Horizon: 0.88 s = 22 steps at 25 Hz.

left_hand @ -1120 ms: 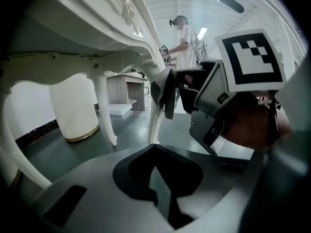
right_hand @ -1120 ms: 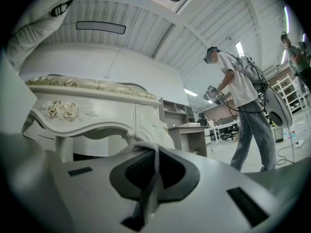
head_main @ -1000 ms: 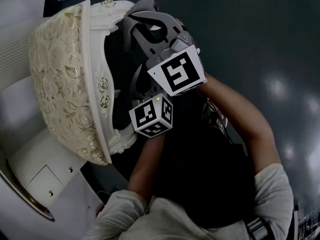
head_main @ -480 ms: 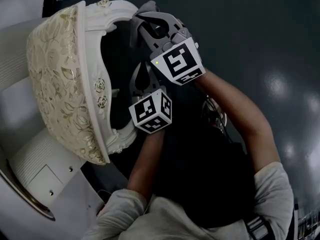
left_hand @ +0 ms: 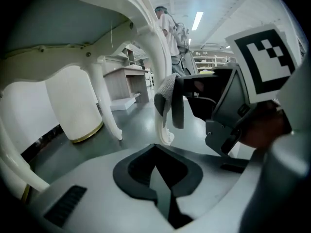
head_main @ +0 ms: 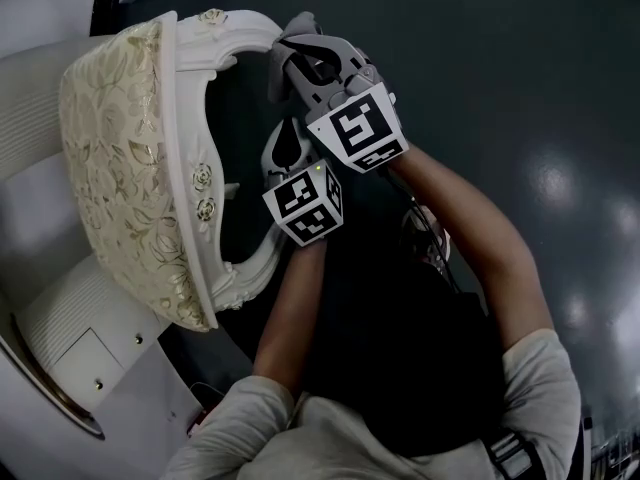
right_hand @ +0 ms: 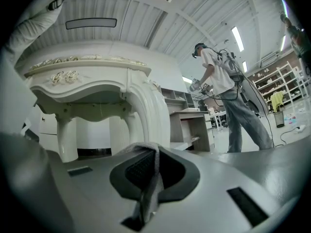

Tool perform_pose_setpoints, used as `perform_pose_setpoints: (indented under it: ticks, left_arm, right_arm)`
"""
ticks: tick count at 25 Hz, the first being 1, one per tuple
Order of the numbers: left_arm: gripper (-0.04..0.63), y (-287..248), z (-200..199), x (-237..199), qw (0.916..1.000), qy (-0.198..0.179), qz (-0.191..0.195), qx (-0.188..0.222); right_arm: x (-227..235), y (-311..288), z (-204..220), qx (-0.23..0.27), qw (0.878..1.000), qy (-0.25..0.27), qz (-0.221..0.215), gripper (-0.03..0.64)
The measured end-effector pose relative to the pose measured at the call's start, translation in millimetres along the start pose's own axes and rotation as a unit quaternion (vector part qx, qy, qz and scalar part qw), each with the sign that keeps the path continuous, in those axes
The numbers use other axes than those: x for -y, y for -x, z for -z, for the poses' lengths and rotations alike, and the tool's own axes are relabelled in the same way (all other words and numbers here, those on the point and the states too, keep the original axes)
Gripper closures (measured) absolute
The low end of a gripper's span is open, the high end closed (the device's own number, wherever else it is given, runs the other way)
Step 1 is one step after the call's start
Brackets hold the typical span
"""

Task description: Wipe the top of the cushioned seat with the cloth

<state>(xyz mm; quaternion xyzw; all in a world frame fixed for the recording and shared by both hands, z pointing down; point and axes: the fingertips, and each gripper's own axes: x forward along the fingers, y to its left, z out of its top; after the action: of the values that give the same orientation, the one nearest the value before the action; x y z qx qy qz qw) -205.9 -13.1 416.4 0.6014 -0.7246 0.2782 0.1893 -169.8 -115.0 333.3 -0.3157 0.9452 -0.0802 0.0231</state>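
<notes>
Grey cloth [left_hand: 164,92]: hanging pinched between the right gripper's [head_main: 303,56] closed jaws, beside the seat's white leg [left_hand: 156,67].
Left gripper [left_hand: 158,178]: jaws pressing together, gripping nothing.
Cushioned seat [head_main: 115,158]: gold-patterned top lying untouched.

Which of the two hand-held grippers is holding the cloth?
The right hand-held gripper, the upper one in the head view: its jaws are shut on the grey cloth. The left hand-held gripper is shut on nothing.
</notes>
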Motion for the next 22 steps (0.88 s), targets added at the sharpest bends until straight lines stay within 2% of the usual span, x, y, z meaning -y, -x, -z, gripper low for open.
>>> perform_pose_setpoints:
  ticks: [9, 22]
  left_arm:
    - [0.583, -8.1, 10.3, -13.6, 0.9991, -0.027, -0.013, -0.028]
    - [0.583, -20.2, 11.7, -9.0, 0.9974, -0.054, 0.005, -0.048]
  right_arm:
    - [-6.5, -7.3, 26.3, -0.013, 1.0, -0.028, -0.005, 0.603]
    - [0.9, -4.0, 38.4, -0.017, 0.999, -0.038, 0.004, 0.603]
